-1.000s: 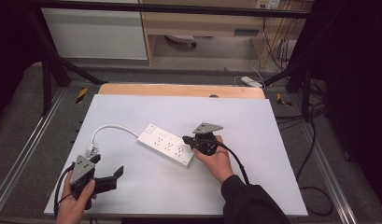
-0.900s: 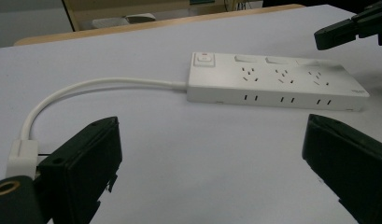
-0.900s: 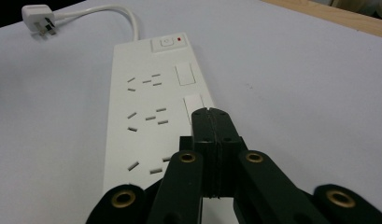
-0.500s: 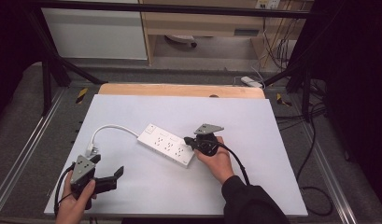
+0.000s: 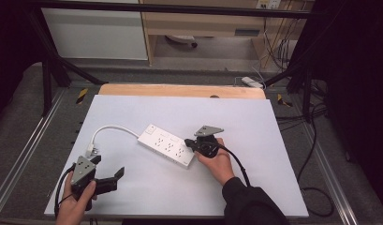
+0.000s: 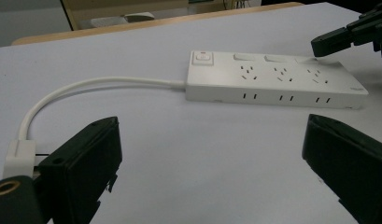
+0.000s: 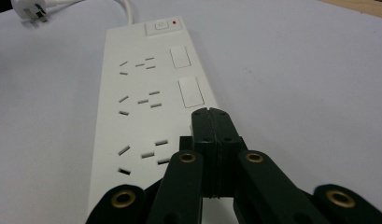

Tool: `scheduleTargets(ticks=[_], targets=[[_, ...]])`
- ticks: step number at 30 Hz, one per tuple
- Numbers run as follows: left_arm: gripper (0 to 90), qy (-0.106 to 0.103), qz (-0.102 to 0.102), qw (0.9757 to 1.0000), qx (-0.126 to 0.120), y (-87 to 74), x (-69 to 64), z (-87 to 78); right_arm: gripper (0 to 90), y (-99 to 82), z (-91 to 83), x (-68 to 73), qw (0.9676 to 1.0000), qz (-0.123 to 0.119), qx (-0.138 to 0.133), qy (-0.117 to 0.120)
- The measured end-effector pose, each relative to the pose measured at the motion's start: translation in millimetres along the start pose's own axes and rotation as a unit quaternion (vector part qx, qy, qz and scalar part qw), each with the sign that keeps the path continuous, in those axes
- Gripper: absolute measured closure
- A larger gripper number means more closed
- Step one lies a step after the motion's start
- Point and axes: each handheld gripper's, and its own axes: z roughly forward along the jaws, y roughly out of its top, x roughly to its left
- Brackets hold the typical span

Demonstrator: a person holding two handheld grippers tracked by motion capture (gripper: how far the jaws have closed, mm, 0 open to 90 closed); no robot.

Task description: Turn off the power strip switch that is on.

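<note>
A white power strip (image 5: 165, 145) lies slantwise on the white table top (image 5: 254, 122). Its white cable (image 5: 112, 127) curves left to a plug (image 5: 90, 151). My right gripper (image 5: 187, 143) is shut with nothing between its jaws. Its tips (image 7: 211, 114) rest over the strip (image 7: 137, 93) at its near end, where a third rocker switch is hidden beneath them; whether they touch it I cannot tell. My left gripper (image 5: 108, 167) stands open at the table's front left, beside the plug (image 6: 19, 154). It faces the strip (image 6: 272, 79) and the right gripper's tips (image 6: 328, 42).
A wooden edge (image 5: 180, 90) runs along the back of the table. Metal frame rails (image 5: 34, 140) flank both sides. Black cables (image 5: 315, 197) lie on the floor at the right. The right gripper's own cable (image 5: 236, 161) trails back over the person's sleeve.
</note>
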Motion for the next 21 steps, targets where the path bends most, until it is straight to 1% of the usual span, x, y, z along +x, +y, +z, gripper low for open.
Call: scheduleTargets(ticks=[20, 21], targets=[[4.7, -0.002, 0.001, 1.0000, 0.000, 0.0, -0.3, 0.1, 90.0, -2.7, 1.2, 0.0, 1.0000, -0.002, 0.003, -0.001], [4.7, -0.002, 0.001, 1.0000, 0.000, 0.0, -0.3, 0.0, 90.0, -3.3, 1.2, 0.4, 1.0000, 0.000, 0.005, -0.002]])
